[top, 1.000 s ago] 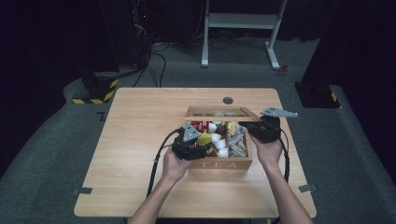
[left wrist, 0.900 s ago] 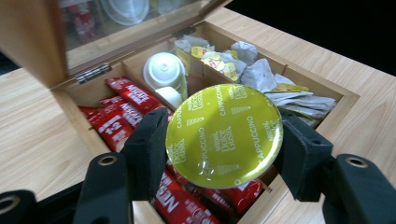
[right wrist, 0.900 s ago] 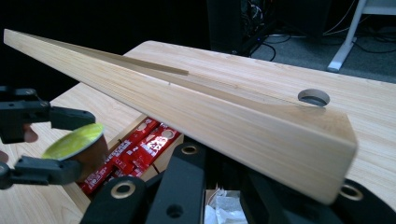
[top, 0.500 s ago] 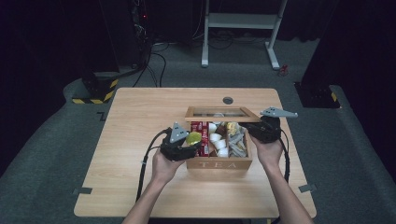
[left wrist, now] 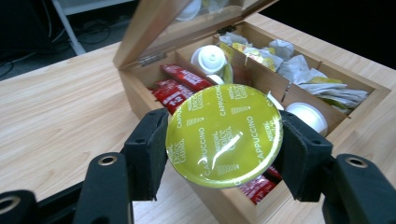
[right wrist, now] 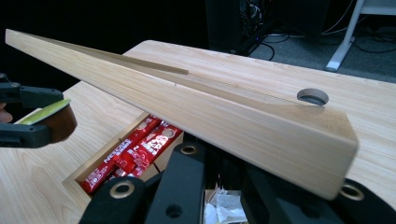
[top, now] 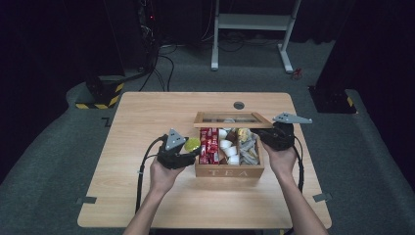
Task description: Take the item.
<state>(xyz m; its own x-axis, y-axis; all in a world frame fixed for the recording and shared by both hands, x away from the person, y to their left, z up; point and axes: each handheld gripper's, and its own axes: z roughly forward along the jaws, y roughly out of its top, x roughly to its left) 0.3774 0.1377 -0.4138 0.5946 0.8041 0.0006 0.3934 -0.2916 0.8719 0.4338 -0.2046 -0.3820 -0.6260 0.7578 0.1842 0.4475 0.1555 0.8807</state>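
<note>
A wooden tea box (top: pixel 230 172) stands right of the table's middle, its glass-paned lid (top: pixel 230 119) raised. My left gripper (top: pixel 192 148) is shut on a yellow-green cappuccino capsule (top: pixel 192 144) and holds it just left of the box's left wall. In the left gripper view the capsule (left wrist: pixel 224 135) sits foil side up between the pads (left wrist: pixel 147 149), in front of the box (left wrist: pixel 369 93). My right gripper (top: pixel 259 134) is at the box's right side, shut on the lid's edge (right wrist: pixel 210 107), which crosses just above its jaws and stays propped up.
Inside the box lie red sachets (top: pixel 209 144), white capsules (top: pixel 227 147) and pale wrapped packets (top: pixel 248 147) in separate compartments. A round cable hole (top: pixel 239 105) is in the table behind the box. Bare tabletop (top: pixel 142 122) spreads to the left and front.
My left gripper has carried the capsule leftward, from over the box's compartments to just outside its left wall. The right gripper and the lid have stayed still.
</note>
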